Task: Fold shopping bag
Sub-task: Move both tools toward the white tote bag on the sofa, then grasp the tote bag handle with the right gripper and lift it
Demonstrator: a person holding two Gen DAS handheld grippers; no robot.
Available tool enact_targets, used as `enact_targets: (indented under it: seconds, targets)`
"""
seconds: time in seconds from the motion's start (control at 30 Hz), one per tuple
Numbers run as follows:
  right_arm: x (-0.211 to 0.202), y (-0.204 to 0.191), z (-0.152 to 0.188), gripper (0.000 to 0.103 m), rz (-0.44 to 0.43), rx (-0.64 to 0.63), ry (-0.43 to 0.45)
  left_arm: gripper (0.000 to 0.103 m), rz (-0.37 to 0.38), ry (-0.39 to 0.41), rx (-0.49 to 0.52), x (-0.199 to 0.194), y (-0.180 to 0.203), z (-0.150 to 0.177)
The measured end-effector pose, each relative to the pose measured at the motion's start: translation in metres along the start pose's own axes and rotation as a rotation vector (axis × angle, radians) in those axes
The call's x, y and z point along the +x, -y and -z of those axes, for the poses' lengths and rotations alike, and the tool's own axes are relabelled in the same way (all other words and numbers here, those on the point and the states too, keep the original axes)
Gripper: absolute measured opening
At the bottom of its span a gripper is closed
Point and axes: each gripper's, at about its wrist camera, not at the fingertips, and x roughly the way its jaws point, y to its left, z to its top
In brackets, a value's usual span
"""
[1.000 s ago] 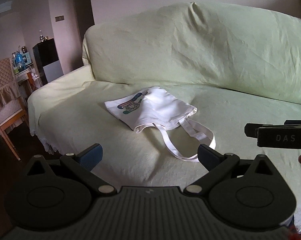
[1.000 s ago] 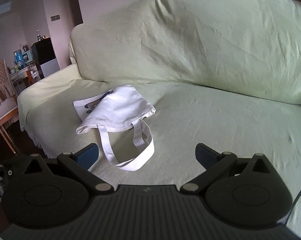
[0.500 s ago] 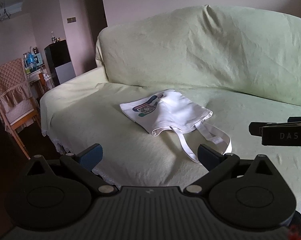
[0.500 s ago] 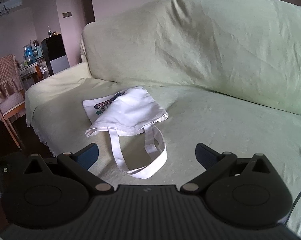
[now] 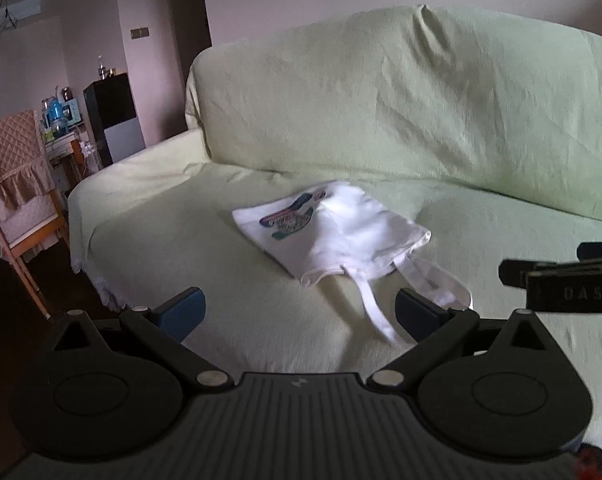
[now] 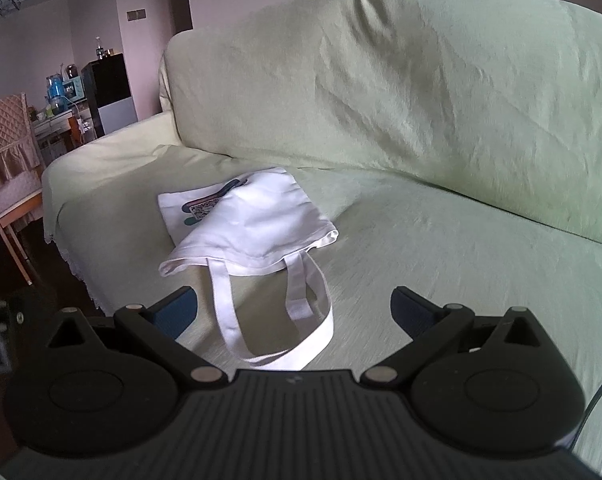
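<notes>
Your shopping bag (image 6: 253,220) lies flat and limp on the sofa (image 6: 441,264). Its contents can't be seen. Your left gripper (image 5: 299,312) and right gripper (image 6: 293,308) both have jaws spread, gripping nothing.

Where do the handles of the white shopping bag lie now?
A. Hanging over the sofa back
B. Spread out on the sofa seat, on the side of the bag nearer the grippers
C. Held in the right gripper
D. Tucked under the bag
B: the handles loop out from the bag's open edge across the green sofa cover, toward the grippers; both jaws stand open and empty.
</notes>
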Motion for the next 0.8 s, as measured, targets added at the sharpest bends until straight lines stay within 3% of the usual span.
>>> enact_targets:
  seconds: [0.43, 0.57, 0.8]
  targets:
    - [0.044, 0.015, -0.009, 0.102, 0.027, 0.016, -0.062, 0.102, 0.029, 0.005, 0.050, 0.053, 0.010, -0.012]
    - [0.071, 0.021, -0.001, 0.102, 0.009, 0.018, -0.129, 0.102, 0.022, -0.026, 0.111, 0.080, 0.013, 0.003]
    - [0.124, 0.026, 0.019, 0.089, 0.011, 0.079, -0.227, 0.101, -0.019, -0.038, 0.290, 0.137, 0.031, 0.030]
